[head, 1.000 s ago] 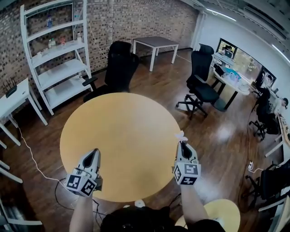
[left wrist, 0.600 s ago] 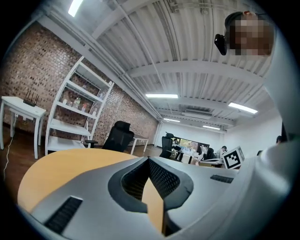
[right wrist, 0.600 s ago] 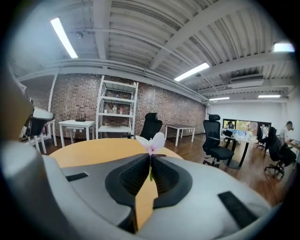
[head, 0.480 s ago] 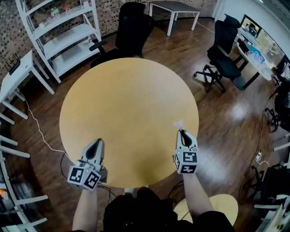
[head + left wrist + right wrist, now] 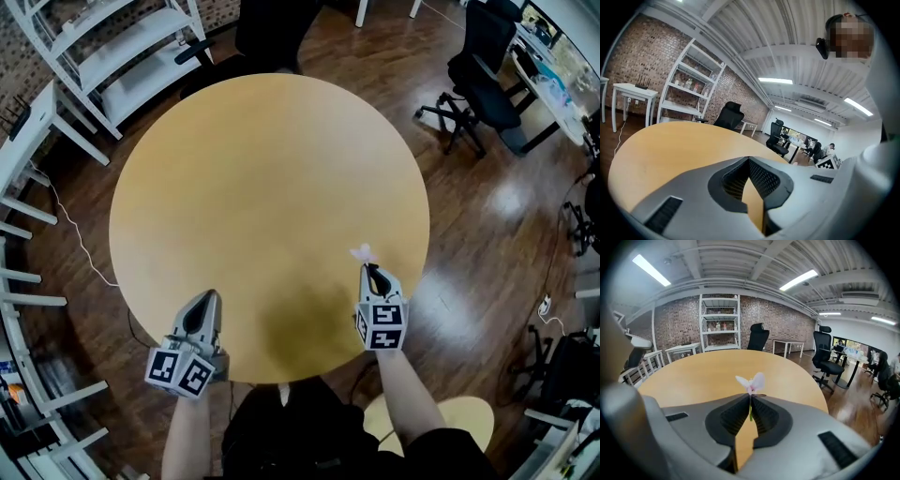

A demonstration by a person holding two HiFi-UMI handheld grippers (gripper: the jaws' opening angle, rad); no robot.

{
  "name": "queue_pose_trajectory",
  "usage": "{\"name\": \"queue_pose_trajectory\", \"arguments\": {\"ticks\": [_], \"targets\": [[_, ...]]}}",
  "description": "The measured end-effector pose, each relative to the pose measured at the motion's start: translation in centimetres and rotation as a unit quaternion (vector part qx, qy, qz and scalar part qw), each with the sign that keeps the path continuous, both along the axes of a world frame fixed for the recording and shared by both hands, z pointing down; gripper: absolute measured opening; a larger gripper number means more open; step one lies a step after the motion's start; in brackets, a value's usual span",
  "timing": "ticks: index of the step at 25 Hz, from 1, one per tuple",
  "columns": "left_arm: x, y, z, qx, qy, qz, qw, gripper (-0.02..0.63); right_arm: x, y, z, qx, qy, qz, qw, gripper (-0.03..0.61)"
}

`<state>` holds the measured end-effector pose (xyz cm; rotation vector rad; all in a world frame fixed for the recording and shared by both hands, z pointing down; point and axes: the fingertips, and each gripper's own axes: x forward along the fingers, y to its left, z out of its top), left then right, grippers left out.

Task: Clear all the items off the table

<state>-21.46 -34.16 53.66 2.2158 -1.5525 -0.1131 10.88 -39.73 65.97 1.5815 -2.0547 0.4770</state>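
Observation:
A round yellow table fills the head view, and I see nothing lying on its top. My right gripper hovers over the near right rim, shut on the thin green stem of a small pink flower. In the right gripper view the blossom sticks up just past the closed tips of the right gripper. My left gripper is at the near left rim. In the left gripper view the left gripper has its tips together with nothing between them, low over the table.
White shelving and a white desk stand at the far left. A black chair sits behind the table, and another office chair at the far right. A yellow stool is beside my right side. Wood floor lies all around.
Both grippers have sunk toward the table's near edge, and the head view has tipped further down. The flower stays pinched in the right gripper.

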Motion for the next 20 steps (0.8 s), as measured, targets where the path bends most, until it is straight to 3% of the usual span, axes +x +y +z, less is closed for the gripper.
{"name": "queue_pose_trajectory", "arguments": {"ticks": [5, 6, 10, 12, 13, 20], "targets": [[-1.2, 1.1, 1.1, -0.024, -0.02, -0.02, 0.9993, -0.009, -0.9, -0.2, 1.5, -0.024, -0.002, -0.019, 1.0, 0.039], [-1.6, 1.2, 1.2, -0.025, -0.022, -0.022, 0.9992, -0.009, -1.1, -0.3, 1.8, -0.026, 0.0, -0.023, 0.999, 0.065], [-3.0, 1.3, 0.6, -0.018, -0.024, -0.041, 0.9987, -0.009, -1.8, -0.7, 1.8, -0.025, 0.001, -0.033, 0.999, 0.069], [-3.3, 1.4, 0.3, -0.015, -0.024, -0.042, 0.9987, -0.009, -2.2, -0.7, 1.6, -0.025, -0.005, -0.037, 0.999, 0.171], [-3.4, 1.5, 0.3, -0.014, -0.024, -0.041, 0.9988, -0.009, -2.3, -0.6, 1.6, -0.025, -0.006, -0.037, 0.999, 0.179], [-3.9, 1.9, -0.2, -0.007, -0.021, -0.034, 0.9992, -0.009, -2.7, -0.5, 0.4, -0.016, -0.006, -0.03, 0.999, 0.179]]}}
